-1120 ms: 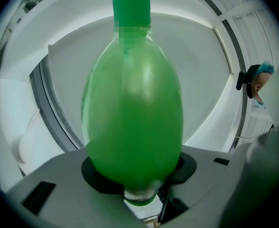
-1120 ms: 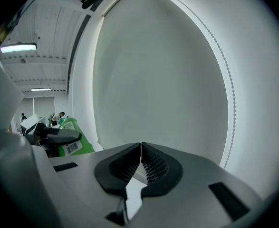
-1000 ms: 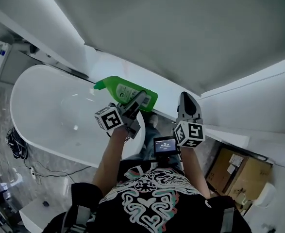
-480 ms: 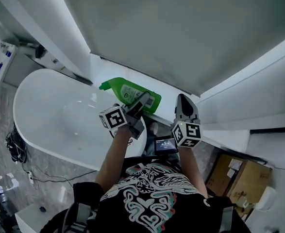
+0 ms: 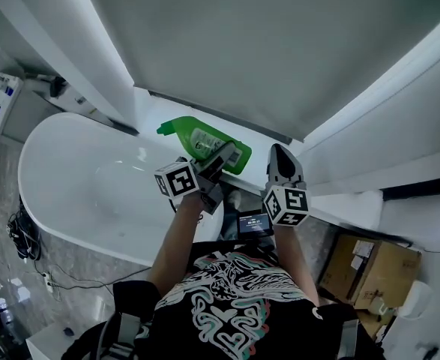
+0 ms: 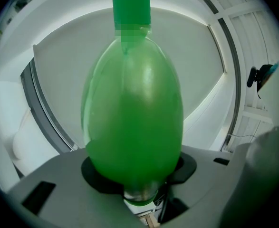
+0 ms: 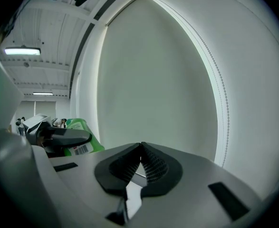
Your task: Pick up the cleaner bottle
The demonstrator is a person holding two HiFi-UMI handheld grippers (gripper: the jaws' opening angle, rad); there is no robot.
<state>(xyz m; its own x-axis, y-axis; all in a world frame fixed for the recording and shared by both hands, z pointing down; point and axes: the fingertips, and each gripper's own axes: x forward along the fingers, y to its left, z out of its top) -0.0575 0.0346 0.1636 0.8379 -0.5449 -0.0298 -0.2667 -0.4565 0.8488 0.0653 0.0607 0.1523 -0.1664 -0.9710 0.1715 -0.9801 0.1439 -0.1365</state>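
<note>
Two grippers sit mid-frame: my left gripper (image 5: 221, 154) clamps the bottle (image 5: 196, 138), seemingly lifted clear; right gripper (image 5: 281, 158) closed, empty. Next I'd hold firm.

One green cleaner bottle (image 5: 195, 136), two grippers, left gripper (image 5: 223, 156) and right gripper (image 5: 279, 153), one white bathtub (image 5: 85, 182), one cardboard box (image 5: 369, 265).
</note>
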